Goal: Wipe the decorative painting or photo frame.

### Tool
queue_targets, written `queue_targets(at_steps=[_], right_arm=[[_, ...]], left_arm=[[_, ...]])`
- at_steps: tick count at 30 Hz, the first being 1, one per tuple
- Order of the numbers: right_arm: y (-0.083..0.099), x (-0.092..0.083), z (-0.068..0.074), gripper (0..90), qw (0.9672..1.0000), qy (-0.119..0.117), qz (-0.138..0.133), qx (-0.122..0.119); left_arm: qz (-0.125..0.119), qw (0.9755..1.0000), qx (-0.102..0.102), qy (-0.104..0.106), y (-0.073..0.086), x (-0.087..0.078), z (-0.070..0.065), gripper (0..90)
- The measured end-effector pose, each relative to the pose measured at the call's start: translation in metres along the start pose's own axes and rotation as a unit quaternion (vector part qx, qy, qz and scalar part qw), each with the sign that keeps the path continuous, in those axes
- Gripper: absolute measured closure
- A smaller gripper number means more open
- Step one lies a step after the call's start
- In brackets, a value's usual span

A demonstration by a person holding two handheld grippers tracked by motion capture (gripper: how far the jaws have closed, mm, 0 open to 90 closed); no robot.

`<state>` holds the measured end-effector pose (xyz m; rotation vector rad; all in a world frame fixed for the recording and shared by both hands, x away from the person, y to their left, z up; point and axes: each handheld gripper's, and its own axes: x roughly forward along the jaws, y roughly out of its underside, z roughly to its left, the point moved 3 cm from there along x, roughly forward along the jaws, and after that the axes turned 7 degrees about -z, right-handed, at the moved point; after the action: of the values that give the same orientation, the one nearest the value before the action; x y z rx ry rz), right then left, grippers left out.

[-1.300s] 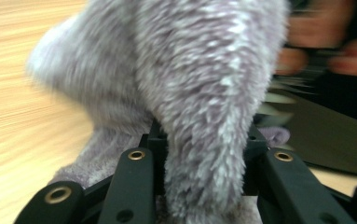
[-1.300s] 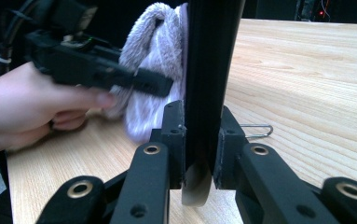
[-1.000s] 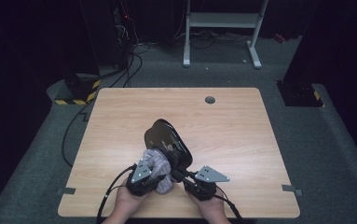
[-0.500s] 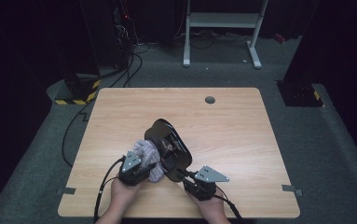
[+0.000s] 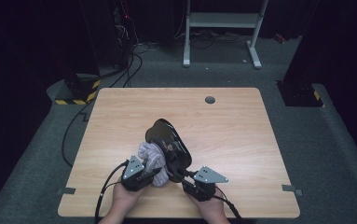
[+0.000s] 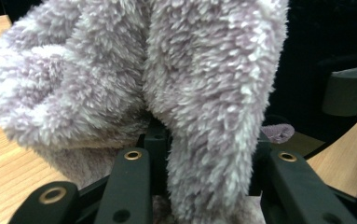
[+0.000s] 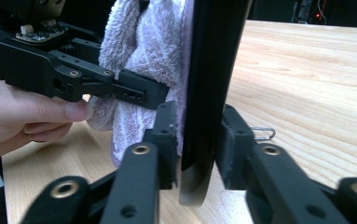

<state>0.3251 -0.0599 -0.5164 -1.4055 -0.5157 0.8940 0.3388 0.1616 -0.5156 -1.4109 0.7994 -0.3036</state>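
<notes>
- Left gripper (image 5: 155, 175): fingers clamp the fluffy lilac cloth (image 6: 167, 84) near the worktop (image 5: 241, 130) front edge.
- Right gripper (image 7: 197, 140): fingers, just opening, straddle the black plate (image 5: 169, 142) standing on edge.
- Cloth presses against the plate.

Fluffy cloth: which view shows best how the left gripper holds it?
Left gripper view: the fluffy cloth hangs bunched between that gripper's two jaws, pile in sharp detail. The right gripper view shows the left gripper clamping it beside the black plate edge-on. The high view shows a small pale bundle against the plate.
</notes>
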Motion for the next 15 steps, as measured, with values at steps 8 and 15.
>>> queue_targets(at_steps=[8,15], right_arm=[[-0.011,-0.006,0.0,55.7,0.9998,0.011,-0.015,-0.007],[-0.032,-0.013,0.004,52.3,0.9988,0.023,-0.034,-0.028]], left_arm=[[-0.011,0.9999,-0.006,-0.005,-0.001,-0.007,0.007,64.0],[-0.01,0.9999,-0.011,-0.008,-0.001,-0.005,0.007,63.9]])
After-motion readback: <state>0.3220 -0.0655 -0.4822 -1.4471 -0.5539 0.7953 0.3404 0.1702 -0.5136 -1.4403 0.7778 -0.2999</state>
